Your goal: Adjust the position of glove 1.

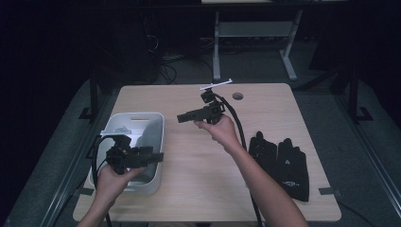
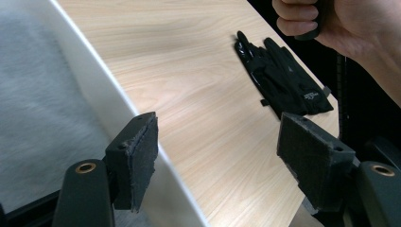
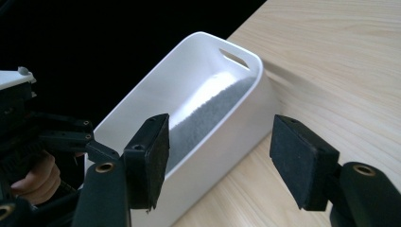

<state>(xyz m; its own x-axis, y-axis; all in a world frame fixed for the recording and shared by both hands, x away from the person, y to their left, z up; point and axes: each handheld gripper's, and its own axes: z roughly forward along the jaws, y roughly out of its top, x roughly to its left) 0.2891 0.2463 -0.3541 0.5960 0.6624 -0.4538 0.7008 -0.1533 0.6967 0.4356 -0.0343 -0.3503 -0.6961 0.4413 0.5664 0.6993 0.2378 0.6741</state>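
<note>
Both my grippers wide, holding nothing.
Left gripper [image 1: 158, 156] hovers over the white plastic bin [image 1: 156, 124]; right gripper [image 1: 182, 117] above the wooden table [image 1: 198, 165], black gloves [image 1: 280, 163] nearby.

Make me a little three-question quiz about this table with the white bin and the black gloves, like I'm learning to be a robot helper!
1. True or false: the black gloves are lying inside the white bin.
2. What is between the jaws of the right gripper? A) a glove B) nothing C) a cup
3. Fill in: the left gripper is held over the ____.

Key:
1. False. The gloves lie flat on the wooden table, by its right edge in the high view, well apart from the bin.
2. B. The jaws stand open and hold nothing.
3. Bin. It hovers over the bin's near end, jaws open and holding nothing.
</note>
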